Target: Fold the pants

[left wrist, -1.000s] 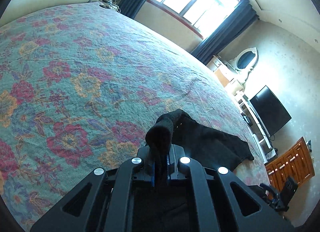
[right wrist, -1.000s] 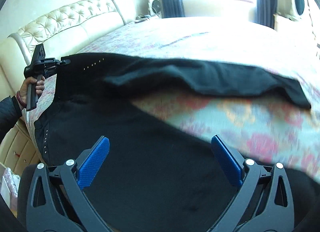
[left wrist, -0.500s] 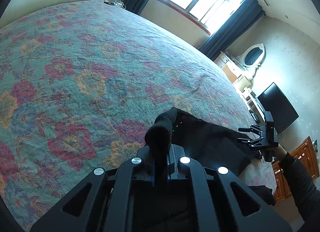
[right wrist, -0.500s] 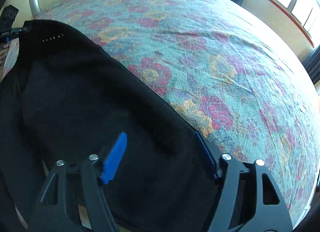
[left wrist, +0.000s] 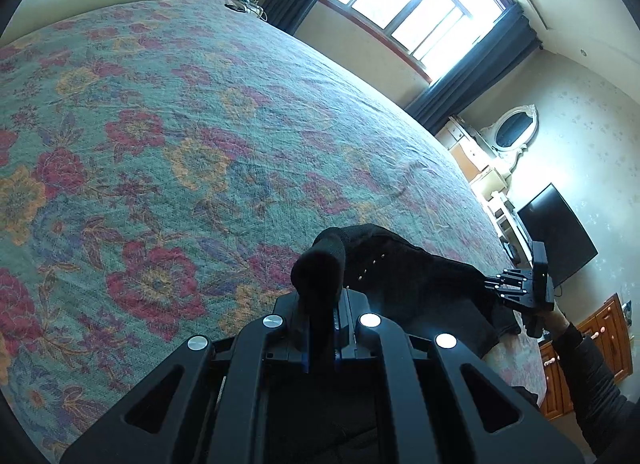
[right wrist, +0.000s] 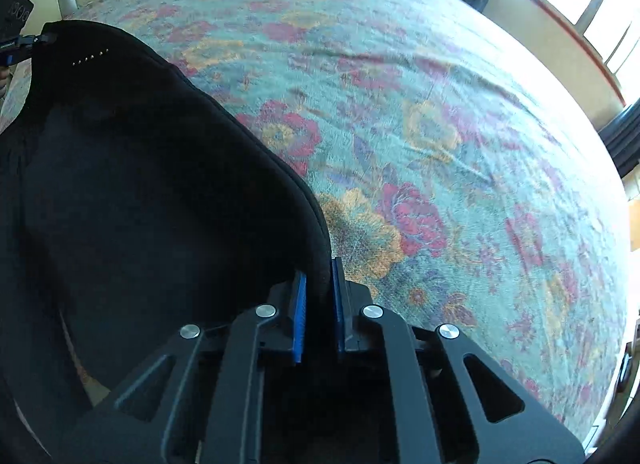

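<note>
No legible text, labels, brands, numbers or signs in either view.

The black fabric pants (right wrist: 152, 192) carry only a short row of small pale dots near one corner, which form no characters. The black flat screen (left wrist: 558, 234) on the far wall is dark and shows no logo that can be read. A dark panel (right wrist: 18, 12) at the upper-left edge of the right wrist view bears a few small pale ring-shaped marks, too small and blurred to read as characters. The floral bedspread (left wrist: 200, 136) is patterned only, without lettering.
</note>
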### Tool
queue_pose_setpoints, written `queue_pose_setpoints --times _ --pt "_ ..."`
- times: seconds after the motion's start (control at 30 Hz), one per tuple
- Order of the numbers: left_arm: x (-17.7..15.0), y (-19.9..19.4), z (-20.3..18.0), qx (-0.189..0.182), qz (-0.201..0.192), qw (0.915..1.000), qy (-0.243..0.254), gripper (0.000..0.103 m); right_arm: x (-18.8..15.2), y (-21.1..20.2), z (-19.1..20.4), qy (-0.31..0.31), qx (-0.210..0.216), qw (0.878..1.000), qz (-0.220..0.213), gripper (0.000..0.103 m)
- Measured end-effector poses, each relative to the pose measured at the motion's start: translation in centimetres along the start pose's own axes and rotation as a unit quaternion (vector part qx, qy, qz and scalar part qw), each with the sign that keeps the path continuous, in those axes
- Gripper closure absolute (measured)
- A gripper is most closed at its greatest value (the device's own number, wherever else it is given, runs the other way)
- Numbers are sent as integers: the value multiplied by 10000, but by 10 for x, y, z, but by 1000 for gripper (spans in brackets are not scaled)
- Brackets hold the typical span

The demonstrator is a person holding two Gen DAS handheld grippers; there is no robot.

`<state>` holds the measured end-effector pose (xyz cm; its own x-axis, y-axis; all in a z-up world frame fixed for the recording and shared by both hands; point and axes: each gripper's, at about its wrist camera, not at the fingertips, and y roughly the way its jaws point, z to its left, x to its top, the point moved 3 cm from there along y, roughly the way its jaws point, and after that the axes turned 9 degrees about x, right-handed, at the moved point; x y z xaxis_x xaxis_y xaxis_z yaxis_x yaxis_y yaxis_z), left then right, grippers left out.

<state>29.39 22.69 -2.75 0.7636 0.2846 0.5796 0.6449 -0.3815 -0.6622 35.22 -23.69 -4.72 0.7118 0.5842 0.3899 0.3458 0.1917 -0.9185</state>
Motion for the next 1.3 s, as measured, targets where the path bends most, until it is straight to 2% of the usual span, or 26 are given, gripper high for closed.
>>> queue_pose_setpoints --times 0.13,0.27,0.37,0.43,0.53,0.6,0.63,0.67,0.7,0.77,0.83,0.87,0.9,0.97,1.03,1.07,1.2,1.3 --pt "-6 -29 -6 -222 -213 9995 -75 96 -21 -72 38 -241 -803 9921 -937 93" --pt "-27 -72 -7 -438 -439 9980 -102 96 -76 -129 108 -661 -1495 9751 -1501 92" --pt "-57 -102 -3 -522 -465 9975 -125 95 -126 -146 155 -588 -1671 9693 -1703 92" --pt "-82 -115 4 -496 -351 9980 -152 94 -155 -144 183 -506 -1581 9715 -1691 92" --pt "-121 -122 19 -307 27 9992 -269 75 -186 -126 213 -198 -1407 9782 -1513 88" --pt "-149 -120 31 -79 442 9983 -371 55 -196 -112 227 1 -1222 9827 -1391 74" --pt "-163 -120 36 123 609 9973 -391 40 -194 -103 230 76 -1289 9844 -1195 68" --pt "-175 -121 42 353 690 9961 -425 32 -191 -95 230 249 -1357 9858 -956 60" --pt "-186 -125 48 529 736 9947 -492 31 -190 -93 229 462 -1318 9858 -932 54" --pt "-200 -134 59 612 746 9917 -849 31 -198 -99 224 1193 -991 9808 -1180 49" --pt "-205 -148 64 423 560 9879 -1385 31 -211 -109 212 2175 -403 9634 -1514 41" --pt "-205 -155 63 248 414 9853 -1641 30 -216 -112 206 2663 -28 9489 -1692 33" --pt "-204 -159 60 57 266 9820 -1871 27 -224 -116 201 3132 335 9295 -1919 27" --pt "-200 -158 50 -170 112 9744 -2238 23 -237 -119 191 3947 975 8868 -2200 25" --pt "-196 -145 38 -242 140 9693 -2442 23 -241 -113 189 4431 1404 8555 -2281 25" --pt "-194 -137 32 -179 163 9687 -2472 23 -242 -110 189 4565 1487 8468 -2288 25" --pt "-184 -111 16 185 151 9672 -2530 23 -248 -105 194 4849 1520 8299 -2301 25" --pt "-181 -98 10 629 80 9661 -2503 23 -255 -101 191 5035 1526 8182 -2321 25"
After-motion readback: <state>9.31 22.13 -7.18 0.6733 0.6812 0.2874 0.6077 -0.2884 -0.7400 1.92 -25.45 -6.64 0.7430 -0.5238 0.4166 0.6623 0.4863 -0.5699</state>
